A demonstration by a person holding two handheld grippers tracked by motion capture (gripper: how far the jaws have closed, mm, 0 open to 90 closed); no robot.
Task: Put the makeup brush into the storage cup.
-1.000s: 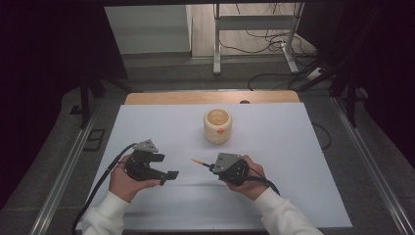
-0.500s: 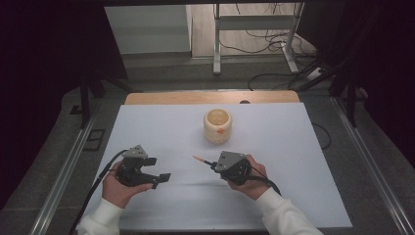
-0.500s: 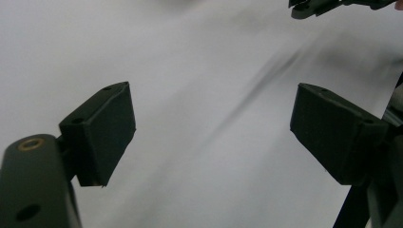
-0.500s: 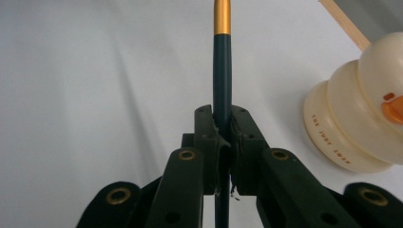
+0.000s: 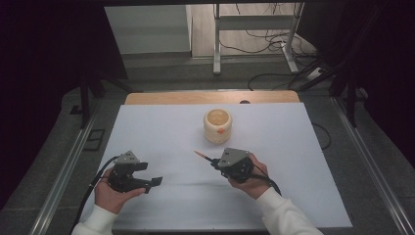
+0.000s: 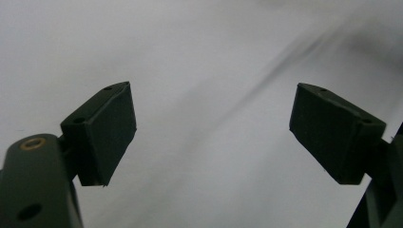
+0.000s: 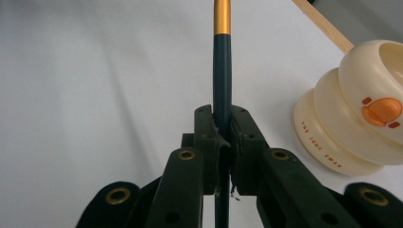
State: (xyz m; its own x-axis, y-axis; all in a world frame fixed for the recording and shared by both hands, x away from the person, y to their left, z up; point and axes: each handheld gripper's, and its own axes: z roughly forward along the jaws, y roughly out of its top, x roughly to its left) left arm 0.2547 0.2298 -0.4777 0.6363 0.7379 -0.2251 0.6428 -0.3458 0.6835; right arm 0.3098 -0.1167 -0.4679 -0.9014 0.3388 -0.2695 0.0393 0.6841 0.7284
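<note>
A desk point(image 5: 161, 132) covered by a white sheet is taking up the middle of the high view, with a strip of bare wood point(image 5: 161, 98) showing along its far edge. A cream-coloured cup point(image 5: 218, 126) with bulging rings and an orange mark on its side is standing upright on the sheet, near the far middle of the desk. In the right gripper view the cup point(image 7: 351, 123) is sitting on the white surface with small lettering running around its base. A faint crease is running across the sheet near the person's side.
</note>
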